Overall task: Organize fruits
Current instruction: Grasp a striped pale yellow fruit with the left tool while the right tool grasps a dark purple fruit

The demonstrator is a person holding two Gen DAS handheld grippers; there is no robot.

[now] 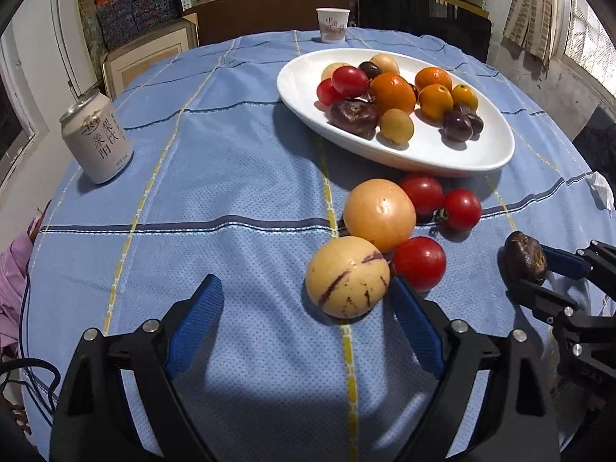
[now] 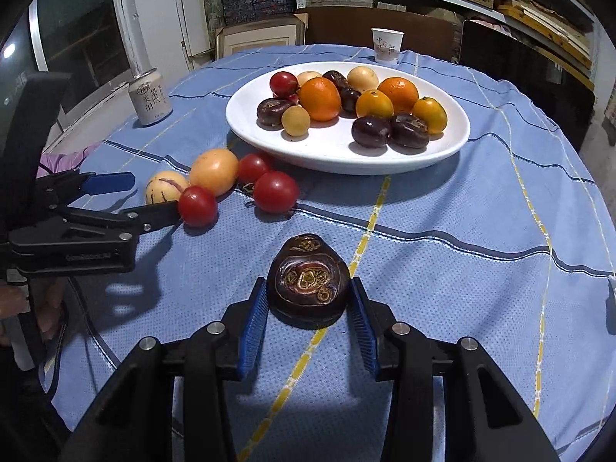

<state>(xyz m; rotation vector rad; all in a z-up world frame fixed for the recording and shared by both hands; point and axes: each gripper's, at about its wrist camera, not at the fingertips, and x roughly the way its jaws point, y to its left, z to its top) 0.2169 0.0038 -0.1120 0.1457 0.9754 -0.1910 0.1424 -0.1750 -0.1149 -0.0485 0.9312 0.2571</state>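
A cream, purple-streaked melon (image 1: 346, 277) (image 2: 163, 188) lies on the blue cloth between the fingers of my open left gripper (image 1: 306, 283) (image 2: 154, 196), close to the right pad. Beside it are a yellow-orange round fruit (image 1: 379, 213) (image 2: 213, 171) and three red tomatoes (image 1: 419, 261) (image 2: 275, 191). My right gripper (image 2: 308, 288) (image 1: 529, 269) is shut on a dark brown water chestnut (image 2: 308, 277) (image 1: 525, 256), with both blue pads against its sides. The white oval plate (image 1: 300, 73) (image 2: 238, 115) beyond holds oranges, tomatoes, dark chestnuts and yellow fruits.
A pale drink can (image 1: 96, 142) (image 2: 149, 96) stands at the table's left. A paper cup (image 1: 333, 25) (image 2: 387, 45) stands at the far edge behind the plate. A purple sleeve (image 1: 15, 269) and cables show at the left edge. Shelves and boxes line the back.
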